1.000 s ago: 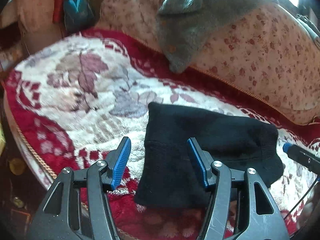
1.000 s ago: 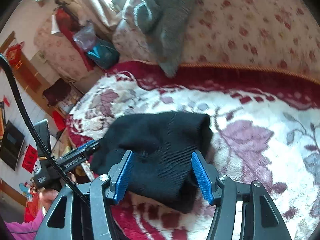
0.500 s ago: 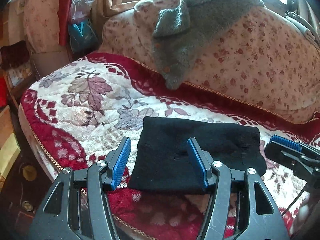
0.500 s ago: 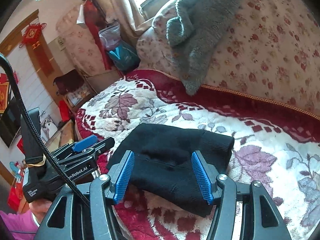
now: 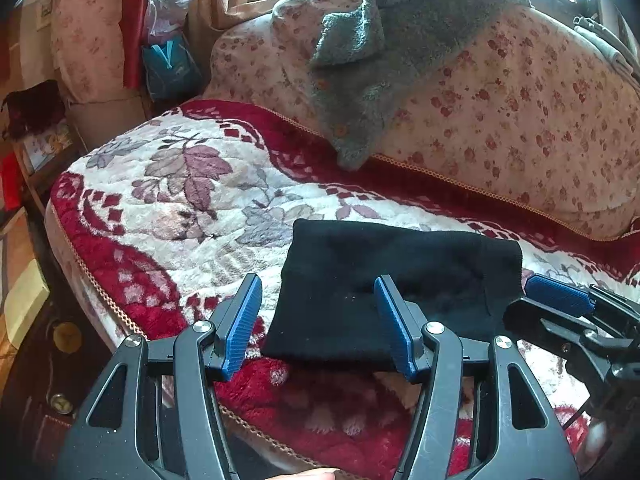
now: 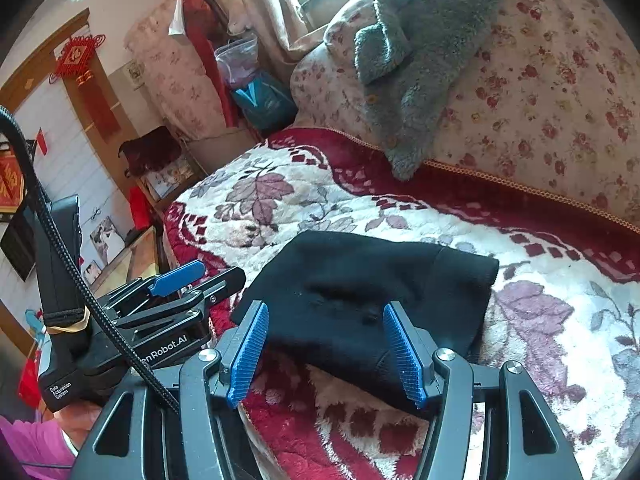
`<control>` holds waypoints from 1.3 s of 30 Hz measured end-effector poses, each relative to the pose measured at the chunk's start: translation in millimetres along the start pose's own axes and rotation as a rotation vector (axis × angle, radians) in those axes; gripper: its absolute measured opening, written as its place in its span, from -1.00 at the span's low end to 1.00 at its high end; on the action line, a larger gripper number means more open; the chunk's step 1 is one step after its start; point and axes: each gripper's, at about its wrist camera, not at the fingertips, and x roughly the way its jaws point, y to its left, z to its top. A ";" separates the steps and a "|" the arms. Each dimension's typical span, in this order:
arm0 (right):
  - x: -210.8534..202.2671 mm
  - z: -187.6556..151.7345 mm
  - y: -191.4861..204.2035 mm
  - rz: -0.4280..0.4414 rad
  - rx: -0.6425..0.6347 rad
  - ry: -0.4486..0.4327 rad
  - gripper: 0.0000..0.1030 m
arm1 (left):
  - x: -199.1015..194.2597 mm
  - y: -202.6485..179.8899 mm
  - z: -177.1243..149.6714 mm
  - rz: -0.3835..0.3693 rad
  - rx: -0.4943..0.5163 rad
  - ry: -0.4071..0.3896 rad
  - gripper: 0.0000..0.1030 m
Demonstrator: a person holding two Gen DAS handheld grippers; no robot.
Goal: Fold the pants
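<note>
The black pants point(image 5: 396, 276) lie folded into a compact rectangle on the red and white floral blanket point(image 5: 188, 208), near the sofa's front edge. In the right wrist view the same pants point(image 6: 360, 292) lie flat just beyond the fingers. My left gripper point(image 5: 316, 320) hangs open above and short of the pants, nothing between its blue pads. My right gripper point(image 6: 324, 352) is open too, back from the pants' near edge. Each gripper shows in the other's view: the right gripper point(image 5: 560, 300) at the pants' right end, the left gripper point(image 6: 180, 276) at their left.
A grey fleece garment point(image 5: 384, 56) drapes over the floral sofa back point(image 5: 520, 120). A teal bag point(image 5: 168, 64) and other clutter stand past the sofa's left end. The sofa's front edge point(image 5: 96, 280) drops to a dark floor. A hand in a pink sleeve point(image 6: 36, 444) holds the left gripper.
Both grippers have pulled back and up from the folded pants, so more of the sofa and room shows. The pants lie still. The jaws have kept the same width.
</note>
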 end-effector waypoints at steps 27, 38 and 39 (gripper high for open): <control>12.0 -6.1 1.8 0.008 0.013 0.034 0.13 | 10.6 1.6 -6.6 0.014 -0.012 0.033 0.13; 16.2 -5.3 0.1 0.010 0.019 0.045 0.13 | 13.8 4.5 -8.3 0.018 -0.017 0.037 0.13; 16.7 -5.4 -0.1 0.010 0.020 0.046 0.12 | 14.2 5.1 -8.5 0.019 -0.018 0.038 0.13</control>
